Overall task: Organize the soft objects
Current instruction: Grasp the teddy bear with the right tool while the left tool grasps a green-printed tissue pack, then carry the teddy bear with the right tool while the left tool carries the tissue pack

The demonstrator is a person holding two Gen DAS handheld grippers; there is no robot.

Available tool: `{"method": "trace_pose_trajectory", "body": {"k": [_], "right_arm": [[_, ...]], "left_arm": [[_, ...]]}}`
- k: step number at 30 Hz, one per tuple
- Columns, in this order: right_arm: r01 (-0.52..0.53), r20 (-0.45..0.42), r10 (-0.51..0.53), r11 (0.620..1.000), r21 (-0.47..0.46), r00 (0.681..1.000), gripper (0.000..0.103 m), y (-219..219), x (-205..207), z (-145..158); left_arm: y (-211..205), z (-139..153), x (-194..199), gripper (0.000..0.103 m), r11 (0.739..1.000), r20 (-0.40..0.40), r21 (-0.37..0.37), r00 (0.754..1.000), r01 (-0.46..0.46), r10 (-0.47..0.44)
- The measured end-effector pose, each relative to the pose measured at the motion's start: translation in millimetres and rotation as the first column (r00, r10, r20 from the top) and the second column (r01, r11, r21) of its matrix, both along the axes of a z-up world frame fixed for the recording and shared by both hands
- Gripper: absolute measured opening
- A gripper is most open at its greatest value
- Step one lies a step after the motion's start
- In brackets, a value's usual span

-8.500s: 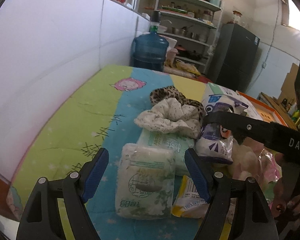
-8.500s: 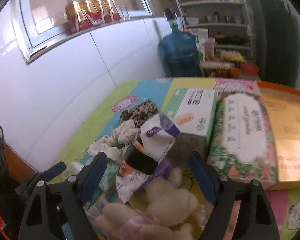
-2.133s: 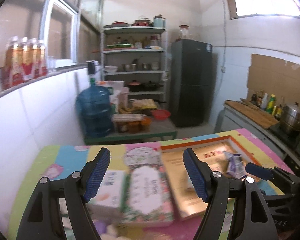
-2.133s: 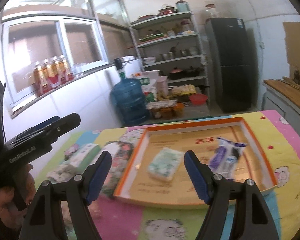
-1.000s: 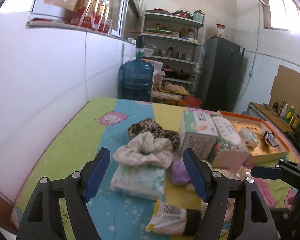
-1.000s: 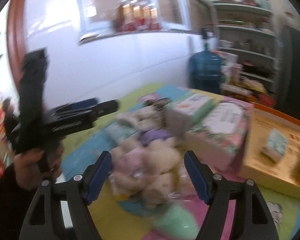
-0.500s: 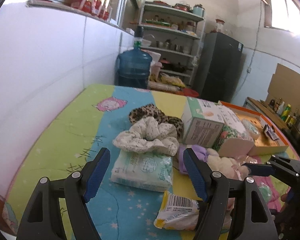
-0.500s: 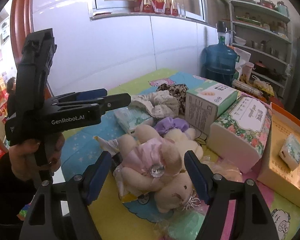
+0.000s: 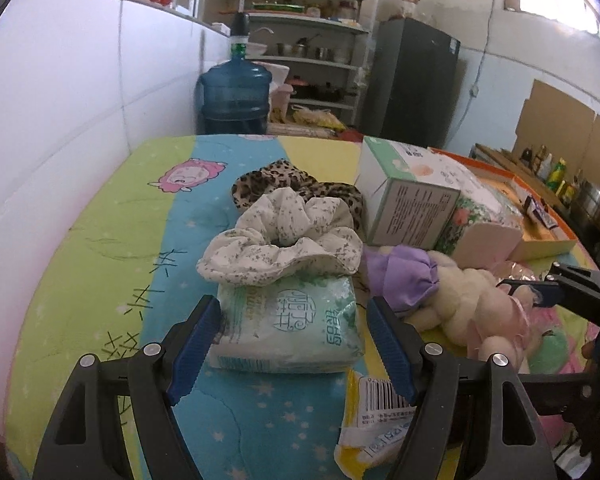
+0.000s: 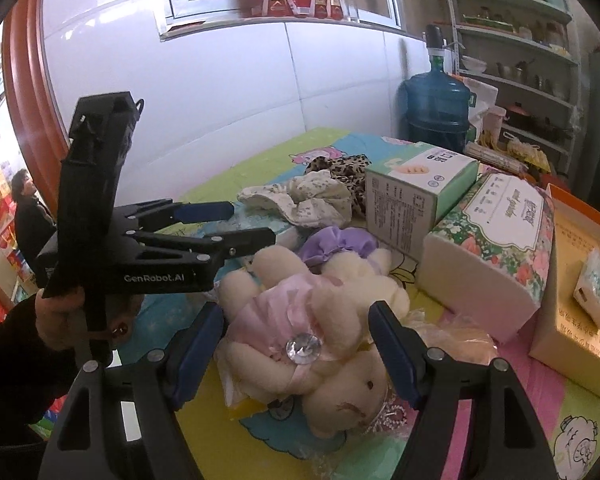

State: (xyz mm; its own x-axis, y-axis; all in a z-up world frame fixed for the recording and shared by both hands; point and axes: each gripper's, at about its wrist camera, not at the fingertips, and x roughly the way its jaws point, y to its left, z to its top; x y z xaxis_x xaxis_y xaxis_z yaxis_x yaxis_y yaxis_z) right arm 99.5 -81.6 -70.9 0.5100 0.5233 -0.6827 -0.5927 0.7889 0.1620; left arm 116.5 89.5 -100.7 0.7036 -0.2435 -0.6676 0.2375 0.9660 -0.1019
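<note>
1. As both grippers swing back from the orange tray (image 10: 556,200) toward the pile, the left gripper (image 9: 292,336) now sits lower and closer than half a second ago, its jaws spread wide to either side of a green-and-white tissue pack (image 9: 288,328), without closing on it.

2. Meanwhile the right gripper (image 10: 296,348) has dropped over the plush bear (image 10: 324,320), jaws wide and empty, blue pads flanking its pink dress; contact cannot be confirmed.

3. That shift suggests a fresh round of picking: a small tissue pack (image 10: 598,288) already lies inside the tray, and these two items look like the next candidates, though neither is gripped yet.

4. On the cartoon-print mat (image 9: 100,240), the tissue pack lies flat, plump and crinkly in its plastic wrap, with a speckled white scrunchie (image 9: 284,240) resting on its far edge and a leopard-print scrunchie (image 9: 284,184) behind that.

5. A yellow packet (image 9: 372,420) with a barcode sits just beside the pack, partly under the left gripper's right finger.

6. Sprawled face-up, the bear wears a purple bow and a clear gem on its dress, lying on crumpled cellophane near two tissue boxes (image 10: 488,232).

7. Being soft, the wrapped pack would likely squash under a firm squeeze, and lifting it may tip the scrunchie off.
</note>
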Motion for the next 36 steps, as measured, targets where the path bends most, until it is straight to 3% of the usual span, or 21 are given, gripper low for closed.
{"method": "trace_pose_trajectory", "body": {"k": [9,12,15,18,27,36], "right_arm": [[0.007,-0.019,-0.007,1.000,-0.012,1.000,0.076,-2.7,-0.1,-3.8],[0.013,-0.036,-0.013,1.000,0.001,0.999,0.075,-4.1,0.8,-4.6],[0.017,-0.054,-0.015,0.999,0.040,0.998,0.061,-9.2,1.0,-2.9],[0.019,-0.067,-0.015,0.998,0.066,0.998,0.058,-13.8,0.5,-1.1],[0.016,-0.057,-0.010,0.994,0.109,0.998,0.054,-18.4,-3.8,6.3],[0.016,-0.026,-0.009,0.960,0.280,1.000,0.055,-34.3,-5.7,30.2]], "left_arm": [[-12.5,-6.9,13.1,0.077,0.995,-0.048,0.102,0.999,-0.001,0.006],[-6.6,-5.6,11.3,0.071,0.997,-0.041,0.074,0.999,-0.019,0.023],[5.6,-2.5,6.4,0.065,0.999,-0.021,-0.006,0.999,-0.038,0.038],[9.7,-1.4,1.9,0.063,0.998,-0.011,-0.031,0.998,-0.056,0.055],[4.2,10.6,-19.8,0.062,0.997,0.018,-0.072,0.999,-0.040,0.042],[-1.5,37.2,-36.2,0.062,0.996,0.095,-0.085,0.995,-0.009,0.017]]}}
